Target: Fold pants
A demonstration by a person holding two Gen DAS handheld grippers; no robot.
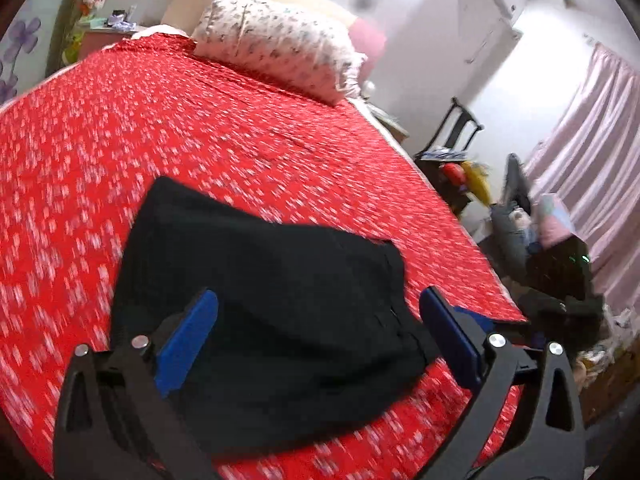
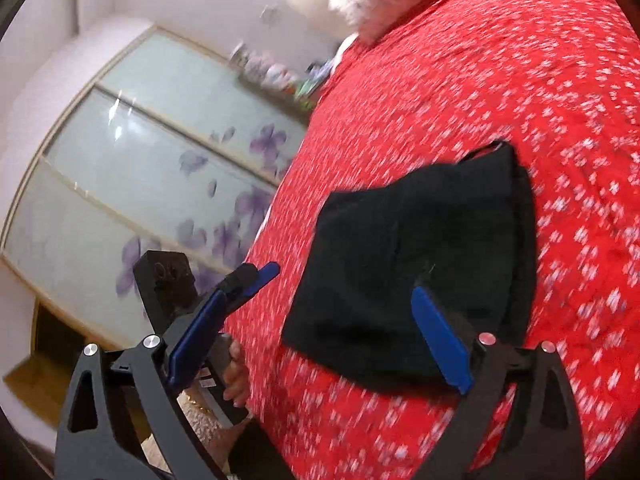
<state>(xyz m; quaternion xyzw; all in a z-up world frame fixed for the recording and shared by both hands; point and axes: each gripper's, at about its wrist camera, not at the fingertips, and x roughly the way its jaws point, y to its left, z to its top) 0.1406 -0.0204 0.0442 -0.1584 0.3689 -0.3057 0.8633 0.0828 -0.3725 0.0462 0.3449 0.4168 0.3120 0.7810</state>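
1. The pants (image 1: 260, 300), black and folded into a compact bundle, lie on the bed (image 1: 200, 140) with its red spotted cover, near the edge.
2. The left claw (image 1: 320, 332) is spread wide above the bundle, holding nothing.
3. The right claw (image 2: 344, 320) is also spread wide (both views are motion-blurred).
4. A pillow (image 1: 276, 44) lies at the bed's head.
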